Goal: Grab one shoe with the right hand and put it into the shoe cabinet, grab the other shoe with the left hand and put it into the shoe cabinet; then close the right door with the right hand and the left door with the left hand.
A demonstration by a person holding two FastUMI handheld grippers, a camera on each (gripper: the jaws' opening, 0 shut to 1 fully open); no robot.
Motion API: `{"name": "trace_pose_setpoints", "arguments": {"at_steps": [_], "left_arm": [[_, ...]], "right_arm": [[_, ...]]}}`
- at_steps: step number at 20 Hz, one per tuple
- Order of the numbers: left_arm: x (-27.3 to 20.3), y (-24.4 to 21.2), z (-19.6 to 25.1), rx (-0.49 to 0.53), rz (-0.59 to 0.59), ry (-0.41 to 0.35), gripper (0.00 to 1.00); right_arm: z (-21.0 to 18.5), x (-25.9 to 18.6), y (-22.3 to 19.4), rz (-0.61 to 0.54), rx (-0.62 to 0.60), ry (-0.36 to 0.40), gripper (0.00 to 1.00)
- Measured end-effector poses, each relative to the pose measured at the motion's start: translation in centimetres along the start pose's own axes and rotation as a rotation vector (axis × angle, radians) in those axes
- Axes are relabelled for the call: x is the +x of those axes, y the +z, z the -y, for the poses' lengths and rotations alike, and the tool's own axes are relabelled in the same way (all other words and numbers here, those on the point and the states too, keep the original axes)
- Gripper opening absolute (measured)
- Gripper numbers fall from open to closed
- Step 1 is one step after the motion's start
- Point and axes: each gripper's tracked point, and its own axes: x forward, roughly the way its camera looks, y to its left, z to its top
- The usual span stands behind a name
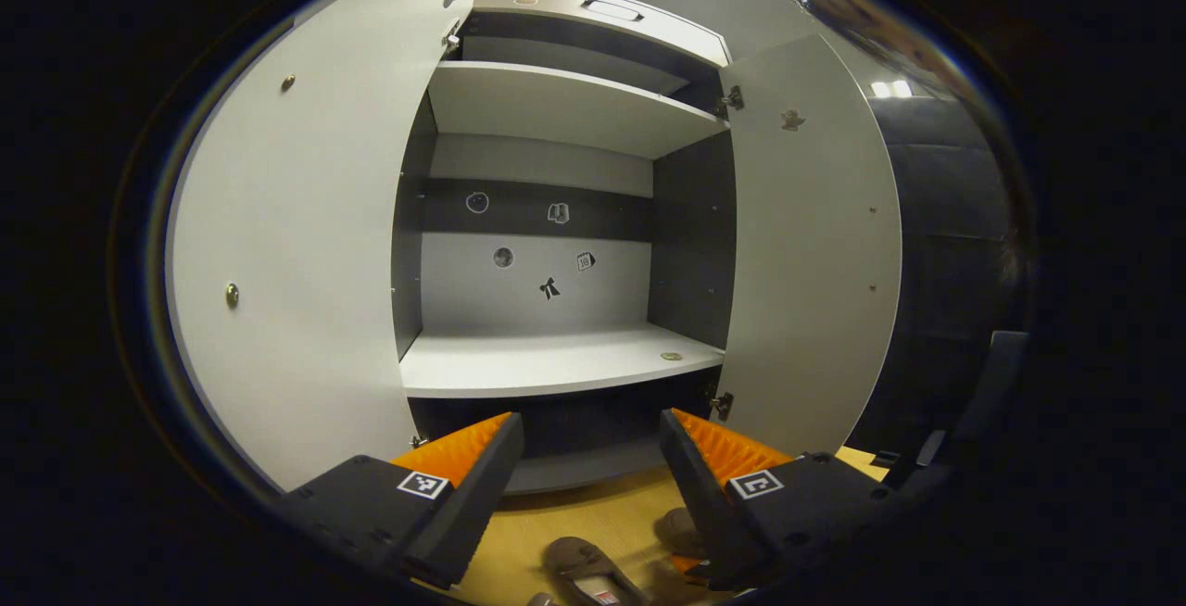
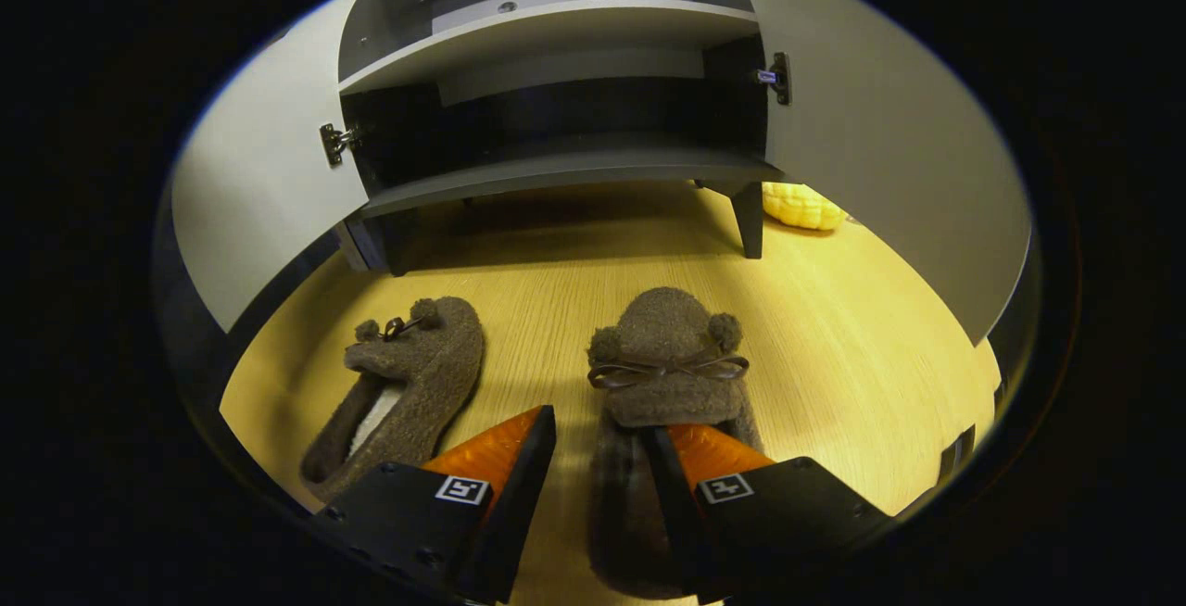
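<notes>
Right gripper (image 2: 600, 444) open, perhaps straddling shoe (image 2: 669, 356).

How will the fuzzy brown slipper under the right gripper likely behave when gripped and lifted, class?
The right slipper looks plush and soft-walled, so it will probably squash between the right gripper fingers and sag. Its fuzzy surface suggests little slipping. It seems light for its size and lies flat, so rolling is unlikely.

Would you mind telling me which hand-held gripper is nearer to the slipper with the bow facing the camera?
Right. The right hand-held gripper is open, straddling that slipper's heel side down at the floor. The left hand-held gripper is held higher, facing the open shoe cabinet, slippers below it.
</notes>
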Motion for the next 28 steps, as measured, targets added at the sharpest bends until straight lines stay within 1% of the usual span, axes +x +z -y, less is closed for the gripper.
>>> {"name": "trace_pose_setpoints", "arguments": {"at_steps": [1,2,3,4,5,6,7,9,10,11,13,14,15,16,17,18,19,21,24,28], "left_arm": [[0.0,-0.1,0.0,-0.002,-0.002,0.000,0.94],[0.1,-0.2,0.0,-0.002,-0.003,0.000,0.94],[0.1,-0.3,0.0,-0.001,-0.005,0.002,0.94],[0.1,-0.4,0.0,0.002,-0.006,0.004,0.94],[0.1,-0.4,0.1,0.005,-0.007,0.003,0.94],[0.1,-0.5,0.2,0.009,-0.008,0.001,0.94],[0.1,-0.5,0.3,0.012,-0.009,-0.001,0.94],[0.1,-0.5,0.3,0.016,-0.010,0.000,0.94],[0.1,-0.7,0.3,0.014,-0.012,0.001,0.94],[0.1,-0.7,0.2,0.010,-0.014,0.003,0.94],[0.0,-0.9,0.0,0.003,-0.018,0.009,0.94],[0.0,-1.0,-0.2,0.001,-0.021,0.013,0.94],[-0.1,-1.0,-0.3,-0.001,-0.024,0.017,0.94],[-0.2,-1.2,-0.3,-0.002,-0.027,0.019,0.94],[-0.3,-1.1,-0.5,-0.001,-0.028,0.023,0.94],[-0.5,-1.1,-0.5,0.001,-0.028,0.027,0.94],[-0.7,-0.9,-0.6,0.004,-0.026,0.030,0.94],[-1.3,-0.7,-0.8,0.007,-0.021,0.038,0.94],[-2.2,-0.6,-0.8,-0.012,-0.014,0.049,0.94],[-3.5,-0.9,0.3,-0.061,-0.019,0.035,0.94]], "right_arm": [[0.2,0.4,0.2,0.002,-0.006,-0.002,0.61],[0.3,0.9,0.3,0.006,-0.010,-0.006,0.64],[0.4,1.2,0.5,0.007,-0.009,-0.010,0.60],[0.5,1.6,0.5,0.007,-0.010,-0.014,0.64],[0.6,1.9,0.4,0.002,-0.014,-0.019,0.63],[0.5,2.2,0.4,0.000,-0.023,-0.021,0.60],[0.5,2.4,0.5,0.003,-0.029,-0.025,0.58],[0.4,2.6,0.5,0.009,-0.041,-0.028,0.58],[1.0,2.9,0.4,0.011,-0.053,-0.050,0.58],[1.3,3.1,0.4,0.016,-0.061,-0.064,0.47],[1.1,3.4,0.1,0.028,-0.051,-0.057,0.37],[1.1,3.7,0.3,0.029,-0.057,-0.057,0.23],[1.3,3.2,1.3,0.060,-0.054,-0.063,0.34],[1.1,3.9,0.6,0.041,-0.053,-0.057,0.21],[0.9,2.7,0.6,0.038,-0.068,-0.057,0.08],[0.9,3.3,0.9,0.032,-0.080,-0.052,0.14],[1.0,3.0,1.3,0.032,-0.078,-0.045,0.09],[1.0,2.1,3.0,0.068,-0.048,-0.031,0.08],[0.5,-0.2,6.7,0.140,-0.084,-0.019,0.09],[-0.5,-4.3,13.4,0.253,-0.086,0.008,0.08]]}}
